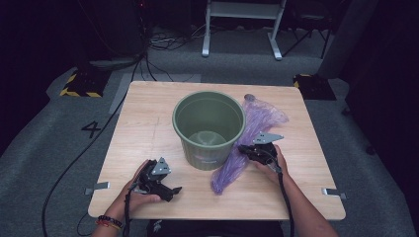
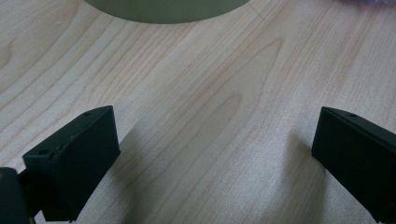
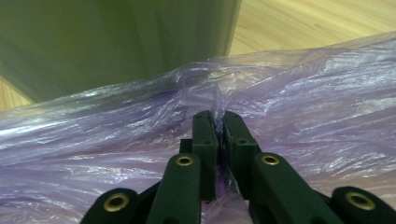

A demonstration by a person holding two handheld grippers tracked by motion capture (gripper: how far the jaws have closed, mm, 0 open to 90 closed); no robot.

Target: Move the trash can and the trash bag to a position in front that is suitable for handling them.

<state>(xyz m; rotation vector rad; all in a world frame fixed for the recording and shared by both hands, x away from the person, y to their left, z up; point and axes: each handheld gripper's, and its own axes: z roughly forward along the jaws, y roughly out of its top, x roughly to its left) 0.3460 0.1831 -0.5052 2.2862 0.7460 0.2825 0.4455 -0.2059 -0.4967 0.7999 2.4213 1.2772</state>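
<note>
High view. Wooden table (image 1: pixel 148 123), light grain, set on grey carpet. A green bucket (image 1: pixel 209 129) stands upright near the table's middle, mouth up, interior bare. A purple plastic bag (image 1: pixel 249 140) lies flat on the table against the bucket's right side, running from the far right of the bucket down toward the near edge. The right gripper (image 1: pixel 245 148) sits on the bag just beside the bucket's lower right wall, held by the person's right hand (image 1: pixel 271 162); a grey three-cornered plate tops it. The left gripper (image 1: pixel 174 189) rests low over the near left part of the table, well apart from bucket and bag, held by the left hand (image 1: pixel 136 190). A black cable (image 1: pixel 99 136) trails off the left edge across the carpet. Number 4 (image 1: pixel 91 129) is marked on the floor left of the table.

Left gripper view. The two black jaws stand wide apart over bare wood (image 2: pixel 201 116), nothing between them. The bucket's base (image 2: pixel 168 10) shows at the top edge; a sliver of purple bag (image 2: pixel 369 3) shows at the top right corner.

Right gripper view. The jaws are drawn together and pinch a raised fold of the purple bag (image 3: pixel 299 98), the film puckering upward at the tips. The bucket's ribbed green wall (image 3: pixel 116 42) rises just behind the bag. Table wood (image 3: pixel 317 18) shows at the upper right.
</note>
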